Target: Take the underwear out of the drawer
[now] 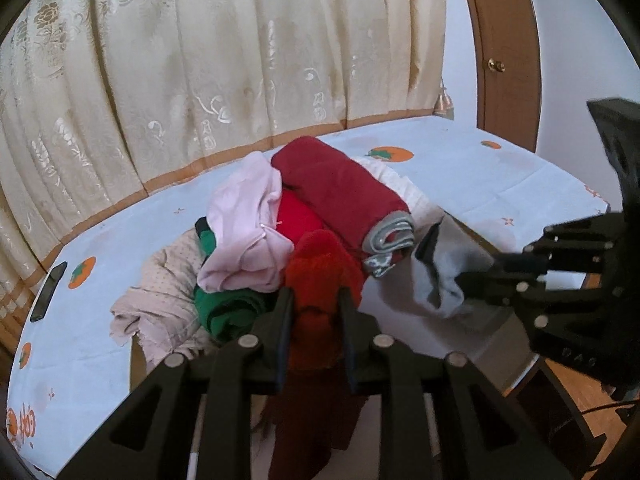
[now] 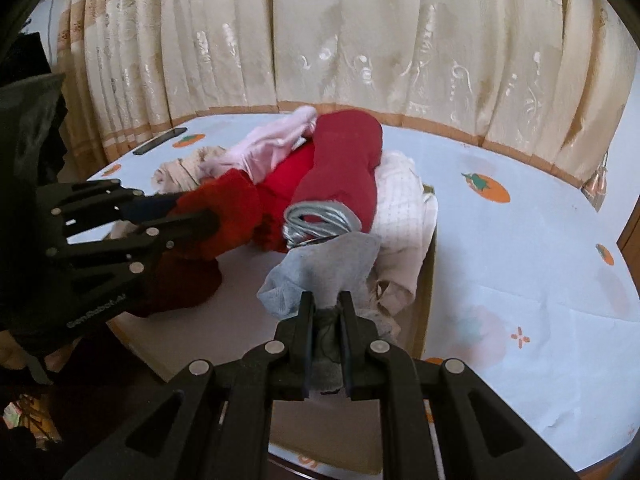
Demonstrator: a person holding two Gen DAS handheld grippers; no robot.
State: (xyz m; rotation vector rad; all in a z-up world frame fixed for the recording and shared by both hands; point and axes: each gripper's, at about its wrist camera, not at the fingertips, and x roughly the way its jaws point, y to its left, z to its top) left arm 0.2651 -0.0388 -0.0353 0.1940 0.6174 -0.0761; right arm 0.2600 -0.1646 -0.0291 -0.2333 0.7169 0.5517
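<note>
The left gripper [image 1: 316, 300] pinches a fuzzy red-orange knit garment [image 1: 320, 276] between its fingers; the right gripper [image 2: 326, 308] clamps a soft grey cotton garment [image 2: 324, 268]. Both pieces hang just in front of the heaped clothes pile [image 2: 340, 160], its near side.

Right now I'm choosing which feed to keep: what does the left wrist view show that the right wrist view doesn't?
Only the left wrist view: a wooden door and green garment. Only the right wrist view: the bed's right side. Both: the clothes pile with its dark red roll, a phone, the left hand-held gripper holding a red knit piece, and the right hand-held gripper shut on grey cloth.
</note>
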